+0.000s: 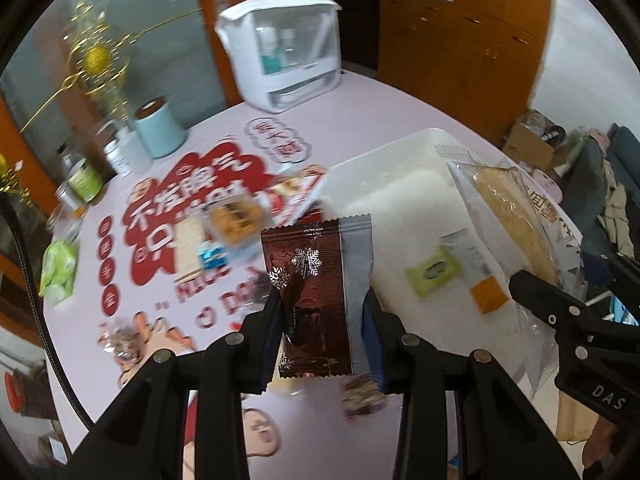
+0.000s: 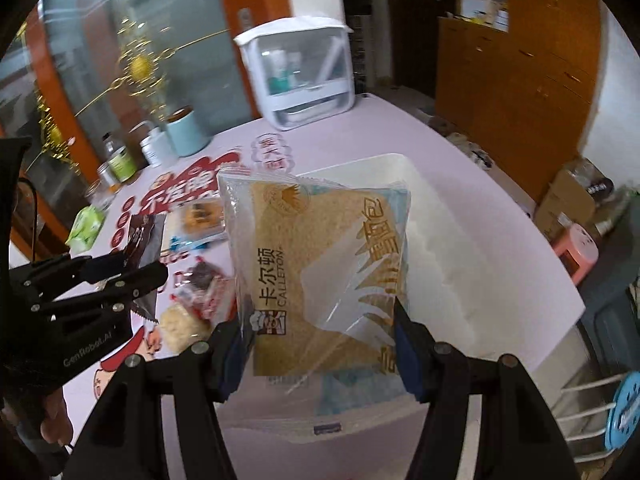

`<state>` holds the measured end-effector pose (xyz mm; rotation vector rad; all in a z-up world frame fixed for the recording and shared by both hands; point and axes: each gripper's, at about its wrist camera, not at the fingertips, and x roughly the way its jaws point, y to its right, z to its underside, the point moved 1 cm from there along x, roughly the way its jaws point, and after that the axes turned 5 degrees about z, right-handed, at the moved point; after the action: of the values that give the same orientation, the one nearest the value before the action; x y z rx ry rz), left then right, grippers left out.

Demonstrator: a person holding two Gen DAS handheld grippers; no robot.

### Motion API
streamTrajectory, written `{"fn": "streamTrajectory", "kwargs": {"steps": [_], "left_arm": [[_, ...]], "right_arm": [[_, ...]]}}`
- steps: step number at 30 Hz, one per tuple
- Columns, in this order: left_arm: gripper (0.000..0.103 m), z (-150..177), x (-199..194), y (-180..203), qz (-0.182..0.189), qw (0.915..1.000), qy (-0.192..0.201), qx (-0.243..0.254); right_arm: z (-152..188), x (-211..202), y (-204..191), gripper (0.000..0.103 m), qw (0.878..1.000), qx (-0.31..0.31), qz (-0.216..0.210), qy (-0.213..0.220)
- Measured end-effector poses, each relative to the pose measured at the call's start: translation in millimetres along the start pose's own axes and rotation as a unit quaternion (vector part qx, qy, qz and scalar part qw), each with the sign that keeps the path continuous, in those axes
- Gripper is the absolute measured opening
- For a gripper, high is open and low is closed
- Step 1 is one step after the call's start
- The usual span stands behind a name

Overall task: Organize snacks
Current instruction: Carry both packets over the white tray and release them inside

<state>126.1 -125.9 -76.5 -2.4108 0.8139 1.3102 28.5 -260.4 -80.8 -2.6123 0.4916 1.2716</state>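
Observation:
My left gripper [image 1: 322,304] is shut on a brown snack packet [image 1: 316,264] with silver snowflakes, held upright above the table beside the white bin [image 1: 384,168]. My right gripper [image 2: 320,320] is shut on a clear bag of bread [image 2: 316,256] with gold lettering, held over the bin [image 2: 472,256]. A small green packet [image 1: 432,270] lies inside the bin. In the right wrist view the left gripper [image 2: 146,266] shows at the left with the brown packet [image 2: 144,236]. The left wrist view shows the right gripper [image 1: 532,292] gripping the bread bag [image 1: 512,216].
More snacks lie on the pink printed table mat [image 1: 224,128]: a yellow biscuit pack [image 1: 236,220], a green pack [image 1: 58,268] and wrapped sweets [image 1: 120,340]. A white organiser box [image 1: 288,56], a teal canister [image 1: 160,128] and jars [image 1: 84,180] stand at the back.

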Motion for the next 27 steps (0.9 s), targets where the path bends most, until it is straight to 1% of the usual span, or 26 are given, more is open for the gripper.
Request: {"fn": "streamTrajectory", "kwargs": {"steps": [3, 10, 16, 21, 24, 25, 27], "left_arm": [[0.035, -9.0, 8.4, 27.6, 0.009, 0.9999, -0.002, 0.009], [0.035, -26.0, 26.1, 71.4, 0.023, 0.9997, -0.004, 0.009], [0.035, -43.1, 44.2, 90.9, 0.021, 0.9998, -0.005, 0.0], [0.036, -59.3, 64.2, 99.2, 0.014, 0.9998, -0.01, -0.008], [0.036, -65.4, 72.0, 103.8, 0.011, 0.9998, -0.013, -0.014], [0.038, -67.2, 74.8, 104.7, 0.009, 0.9997, -0.014, -0.016], [0.054, -70.0, 79.4, 104.6, 0.002, 0.9996, -0.015, -0.022]], "right_arm": [[-0.5, -0.7, 21.2, 0.063, 1.0, 0.005, 0.008, 0.002], [-2.8, 9.4, 58.9, 0.063, 1.0, 0.005, 0.014, -0.005], [-7.2, 25.2, 77.5, 0.063, 1.0, 0.005, 0.01, -0.016], [-11.8, 42.4, 82.3, 0.064, 0.999, 0.008, -0.006, -0.035], [-14.6, 52.2, 79.5, 0.064, 0.999, -0.005, -0.005, -0.042], [-14.3, 55.6, 79.5, 0.065, 0.999, -0.009, -0.006, -0.045], [-14.6, 62.8, 78.1, 0.066, 0.998, -0.022, -0.003, -0.054]]}}
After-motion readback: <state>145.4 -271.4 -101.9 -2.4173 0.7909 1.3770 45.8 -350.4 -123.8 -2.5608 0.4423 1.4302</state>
